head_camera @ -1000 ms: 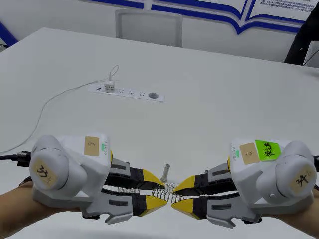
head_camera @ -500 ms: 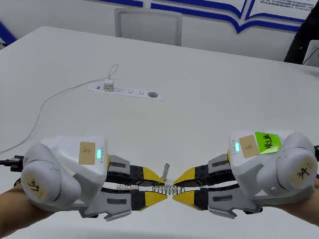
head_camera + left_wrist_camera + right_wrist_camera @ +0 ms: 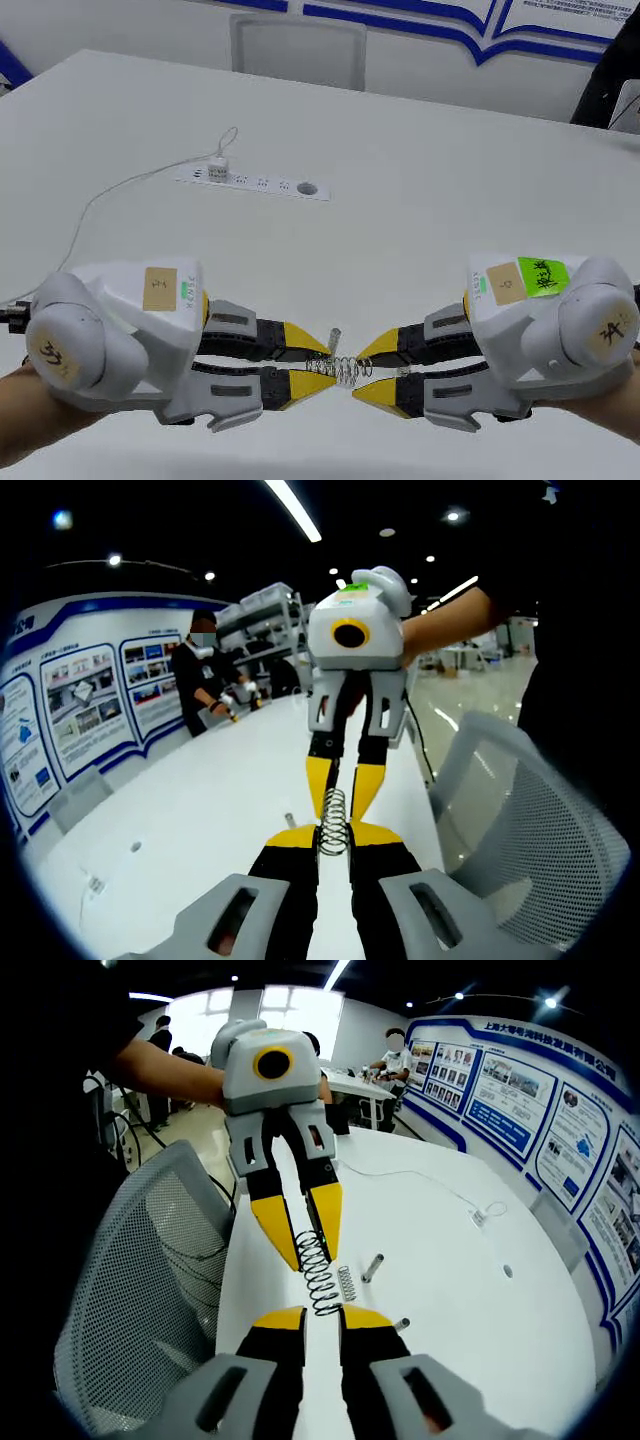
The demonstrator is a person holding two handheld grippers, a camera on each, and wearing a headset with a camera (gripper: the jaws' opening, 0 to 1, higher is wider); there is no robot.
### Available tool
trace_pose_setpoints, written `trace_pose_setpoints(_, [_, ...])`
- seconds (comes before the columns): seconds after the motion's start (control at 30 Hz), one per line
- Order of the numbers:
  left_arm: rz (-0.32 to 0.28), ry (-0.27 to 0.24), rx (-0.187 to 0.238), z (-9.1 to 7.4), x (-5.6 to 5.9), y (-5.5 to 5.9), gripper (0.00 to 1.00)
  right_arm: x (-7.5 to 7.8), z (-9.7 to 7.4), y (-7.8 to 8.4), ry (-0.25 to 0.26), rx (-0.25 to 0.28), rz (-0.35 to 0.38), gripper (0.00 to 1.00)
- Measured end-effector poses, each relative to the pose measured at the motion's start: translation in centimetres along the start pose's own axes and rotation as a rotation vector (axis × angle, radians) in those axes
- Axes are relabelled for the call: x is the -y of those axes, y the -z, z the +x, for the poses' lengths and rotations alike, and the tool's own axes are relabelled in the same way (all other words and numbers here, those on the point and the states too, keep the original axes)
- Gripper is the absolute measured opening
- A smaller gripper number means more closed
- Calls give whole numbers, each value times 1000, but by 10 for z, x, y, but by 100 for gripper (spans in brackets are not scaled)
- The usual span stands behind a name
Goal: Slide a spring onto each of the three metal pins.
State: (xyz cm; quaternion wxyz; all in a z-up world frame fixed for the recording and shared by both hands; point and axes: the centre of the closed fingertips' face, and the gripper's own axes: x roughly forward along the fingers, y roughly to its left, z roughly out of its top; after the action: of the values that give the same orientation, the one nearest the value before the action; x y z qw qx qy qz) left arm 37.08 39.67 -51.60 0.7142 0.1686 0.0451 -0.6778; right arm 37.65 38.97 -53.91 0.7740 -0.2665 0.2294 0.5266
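A thin wire spring [image 3: 340,368] hangs just above the white table [image 3: 420,230], bridging my two grippers tip to tip. My left gripper [image 3: 326,364] is shut on its left end, and my right gripper [image 3: 358,372] is shut on its right end. The same spring [image 3: 333,820] rises from my left jaws toward the right gripper [image 3: 343,798]. In the right gripper view the spring [image 3: 314,1272] runs from my own jaws to the left gripper [image 3: 303,1250]. One metal pin [image 3: 333,338] stands just behind the tips. Two pins [image 3: 372,1267] [image 3: 400,1325] and a second, shorter spring [image 3: 347,1282] lie beside them.
A white power strip [image 3: 255,185] with a plugged adapter and a cable [image 3: 120,190] lies at mid-table. A grey chair back [image 3: 298,50] stands at the far edge. A mesh chair [image 3: 150,1260] is close to the near edge. People stand in the room behind.
The spring showed far back inside the left jaws; now only a short length spans the two sets of tips, its right end inside the right gripper's tips. Both grippers sit slightly lower in view.
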Motion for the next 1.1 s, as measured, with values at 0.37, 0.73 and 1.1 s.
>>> trace_pose_setpoints(0.37, [28,11,-14,1,1,0,10,-2,-11,-11,-53,87,100,10])
trace_pose_setpoints(0.73, [32,7,-27,1,2,3,10,-6,-14,-24,-73,141,148,10])
trace_pose_setpoints(1.1, [21,-12,-30,-1,1,4,10,-8,-14,-43,-87,219,195,11])
